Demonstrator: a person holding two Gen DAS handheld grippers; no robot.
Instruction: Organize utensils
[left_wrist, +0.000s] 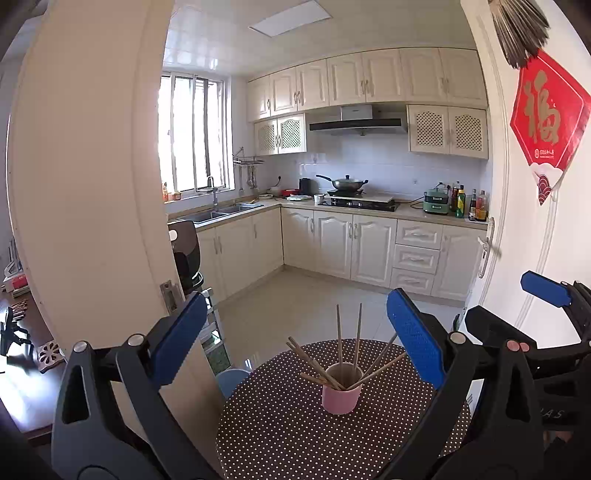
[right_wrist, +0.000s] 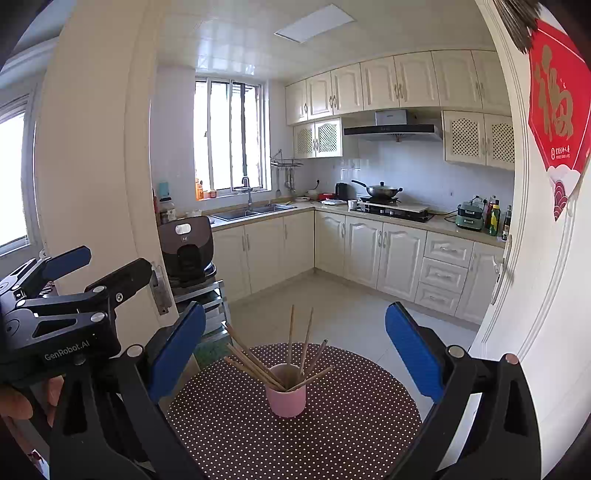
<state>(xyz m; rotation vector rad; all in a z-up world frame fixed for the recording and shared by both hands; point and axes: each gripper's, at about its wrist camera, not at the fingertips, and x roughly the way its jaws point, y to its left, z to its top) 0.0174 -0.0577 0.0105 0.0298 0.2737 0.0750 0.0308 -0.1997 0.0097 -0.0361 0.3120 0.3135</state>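
Both pairs of blue-padded fingers (left_wrist: 413, 332) spread wide, nothing between them. Left gripper (left_wrist: 295, 332) and right gripper (right_wrist: 295, 347) held side by side above the near edge of a small round table (right_wrist: 369, 424), each empty and well apart from the cup. Seen from the right wrist view, part of a hand (right_wrist: 22, 402) under the left gripper's black frame.

Near the middle of the table, on a dark brown cloth with small white dots, a pale pink cup (right_wrist: 286, 397), upright, plain, without handle. Inside it a bundle of thin wooden chopsticks (right_wrist: 258, 365), light tan colour, about ten though hard to count exactly. Fanned out in several directions: two almost vertical, a group leaning far to the left and crossing one another, two or three leaning to the right. Lower ends all hidden in the cup, upper ends free in the air.

Behind the table, through an open doorway, a kitchen with cream cabinets (left_wrist: 332, 243) and a wok (left_wrist: 347, 182) on the stove.
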